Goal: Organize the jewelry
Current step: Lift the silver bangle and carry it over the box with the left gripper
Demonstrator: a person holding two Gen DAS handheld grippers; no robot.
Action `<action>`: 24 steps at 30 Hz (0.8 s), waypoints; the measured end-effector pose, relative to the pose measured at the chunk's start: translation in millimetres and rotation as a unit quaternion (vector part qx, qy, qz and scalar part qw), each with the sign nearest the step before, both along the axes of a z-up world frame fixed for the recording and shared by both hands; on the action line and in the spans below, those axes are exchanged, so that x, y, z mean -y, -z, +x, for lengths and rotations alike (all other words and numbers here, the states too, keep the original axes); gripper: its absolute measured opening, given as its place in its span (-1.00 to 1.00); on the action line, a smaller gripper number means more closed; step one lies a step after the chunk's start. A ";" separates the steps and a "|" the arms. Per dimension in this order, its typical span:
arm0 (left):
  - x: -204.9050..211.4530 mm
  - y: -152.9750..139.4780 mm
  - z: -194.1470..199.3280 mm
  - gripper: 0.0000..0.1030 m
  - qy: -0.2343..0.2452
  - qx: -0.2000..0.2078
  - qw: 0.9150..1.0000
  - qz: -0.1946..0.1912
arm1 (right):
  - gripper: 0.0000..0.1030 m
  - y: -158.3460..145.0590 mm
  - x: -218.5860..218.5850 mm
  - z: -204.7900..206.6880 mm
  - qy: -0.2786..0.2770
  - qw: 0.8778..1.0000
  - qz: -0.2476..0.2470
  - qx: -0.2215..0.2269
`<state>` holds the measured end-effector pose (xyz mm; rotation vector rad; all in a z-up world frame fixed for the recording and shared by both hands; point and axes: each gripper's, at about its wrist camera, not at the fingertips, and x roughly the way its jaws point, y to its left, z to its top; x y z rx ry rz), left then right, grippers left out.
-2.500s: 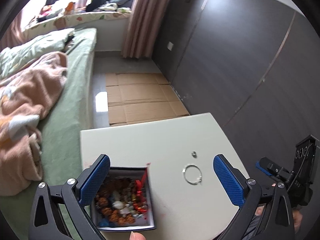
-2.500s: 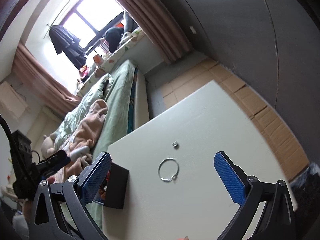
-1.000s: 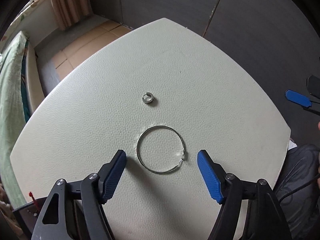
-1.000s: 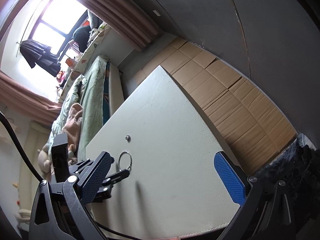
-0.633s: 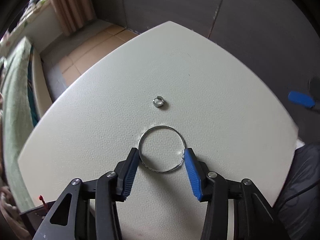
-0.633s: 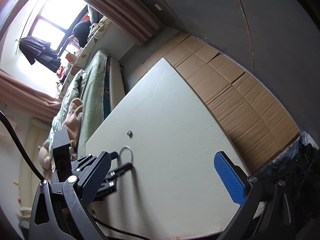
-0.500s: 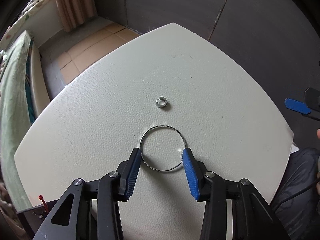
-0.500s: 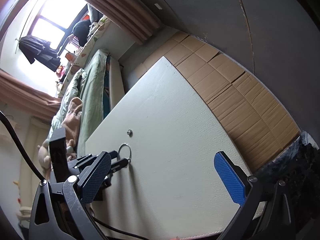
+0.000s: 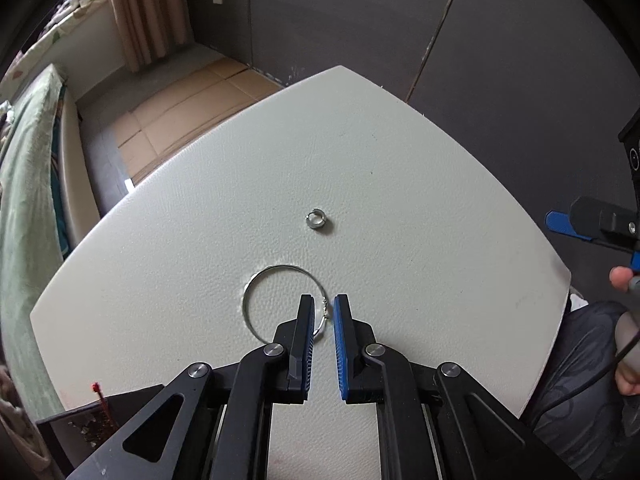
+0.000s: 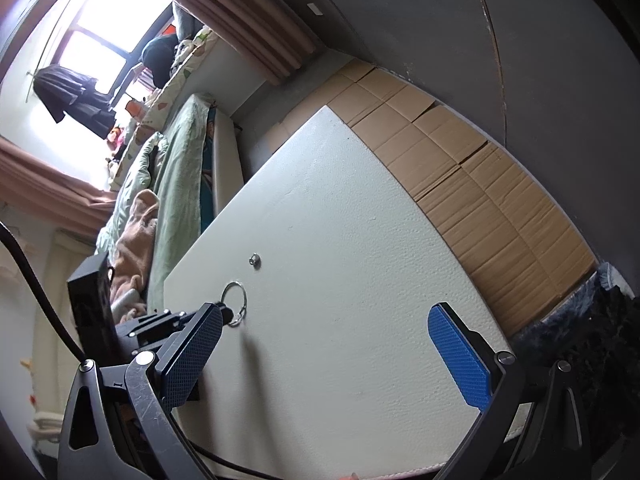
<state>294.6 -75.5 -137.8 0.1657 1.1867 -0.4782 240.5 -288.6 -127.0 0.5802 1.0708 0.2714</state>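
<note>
Bangle (image 9: 260,284), a thin silver hoop, lies about mid-surface on the white table (image 9: 400,160), and the left gripper (image 9: 323,308) has just been closing its jaws over the hoop's right side, wire between the blue pads (looks pinched, though hard to say for sure). Small ring (image 9: 315,219) sits just beyond it toward the far corner, while the right gripper (image 10: 332,344) hangs wide open and empty near the table's near edge.
</note>
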 end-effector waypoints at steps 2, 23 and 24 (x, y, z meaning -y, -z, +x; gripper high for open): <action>3.7 6.2 -1.4 -0.80 0.002 -0.008 1.000 0.007 | 1.00 0.4 -0.8 0.7 -0.002 1.000 0.001 -0.001; -16.0 -19.8 -15.6 -0.97 -0.040 0.006 0.999 -0.028 | 0.99 -7.2 -20.5 14.8 -0.036 0.999 -0.022 0.013; -17.8 -22.8 -16.0 -0.97 -0.042 0.007 0.999 -0.031 | 0.97 -8.6 -24.0 17.9 -0.041 0.999 -0.030 0.016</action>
